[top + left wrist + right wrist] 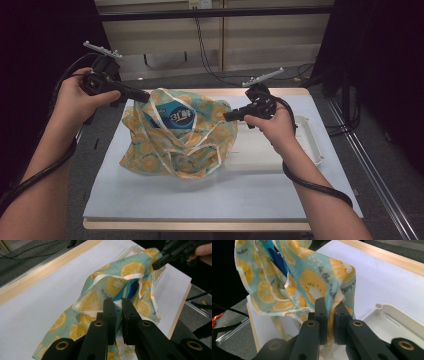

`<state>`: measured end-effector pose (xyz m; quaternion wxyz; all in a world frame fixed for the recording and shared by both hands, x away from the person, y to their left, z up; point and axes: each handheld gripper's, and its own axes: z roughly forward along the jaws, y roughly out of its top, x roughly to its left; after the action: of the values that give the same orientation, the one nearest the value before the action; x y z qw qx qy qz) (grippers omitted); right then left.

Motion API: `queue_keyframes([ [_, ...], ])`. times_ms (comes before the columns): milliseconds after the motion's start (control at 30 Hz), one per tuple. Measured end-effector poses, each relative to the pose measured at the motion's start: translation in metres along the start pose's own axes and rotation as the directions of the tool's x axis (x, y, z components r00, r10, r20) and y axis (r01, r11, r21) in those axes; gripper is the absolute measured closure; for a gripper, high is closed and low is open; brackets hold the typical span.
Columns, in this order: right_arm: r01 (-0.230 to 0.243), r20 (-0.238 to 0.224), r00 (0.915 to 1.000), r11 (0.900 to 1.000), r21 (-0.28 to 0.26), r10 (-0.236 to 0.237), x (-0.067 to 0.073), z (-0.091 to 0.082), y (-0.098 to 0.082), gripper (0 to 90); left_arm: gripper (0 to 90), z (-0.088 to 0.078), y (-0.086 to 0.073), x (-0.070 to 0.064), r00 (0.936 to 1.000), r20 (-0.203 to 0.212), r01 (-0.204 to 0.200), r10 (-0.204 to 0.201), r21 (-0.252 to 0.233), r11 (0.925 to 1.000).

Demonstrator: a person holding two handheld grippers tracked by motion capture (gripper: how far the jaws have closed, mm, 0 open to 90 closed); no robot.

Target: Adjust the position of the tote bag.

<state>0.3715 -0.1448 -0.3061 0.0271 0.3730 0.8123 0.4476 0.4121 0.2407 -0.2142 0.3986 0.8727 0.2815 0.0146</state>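
A cloth bag (175, 140) printed with lemon slices on pale teal lies on the white table sheet, held up at both sides of its mouth. A blue packet (179, 117) with white lettering sits inside it. My left gripper (146, 96) is shut on the bag's left rim; in the left gripper view the pale hem runs between its nearly touching jaws (117, 301). My right gripper (227, 116) is shut on the bag's right rim, with the fabric (319, 277) pinched between its jaws (330, 303). The right gripper (156, 265) also appears far off in the left gripper view.
A white plastic tray (305, 142) lies on the table just right of the bag, under my right hand. The white sheet (200, 195) covers a wooden tabletop (200, 226). Cables run across the grey floor behind the table.
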Motion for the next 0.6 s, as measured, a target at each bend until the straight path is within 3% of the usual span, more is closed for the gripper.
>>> queue_keyframes([
  [433,-0.009,-0.002,1.0,1.0,-0.004,0.009,-0.002,-0.003,-0.004,83.8,83.3,0.005,0.007,0.022,0.9969,-0.033,0.068,-0.071,-0.094,0.9933],
  [600,-0.014,-0.002,0.9999,1.0,0.0,0.014,-0.005,-0.002,-0.006,83.8,83.0,0.016,0.002,0.03,0.9943,-0.042,0.095,-0.098,-0.067,0.9932],
])
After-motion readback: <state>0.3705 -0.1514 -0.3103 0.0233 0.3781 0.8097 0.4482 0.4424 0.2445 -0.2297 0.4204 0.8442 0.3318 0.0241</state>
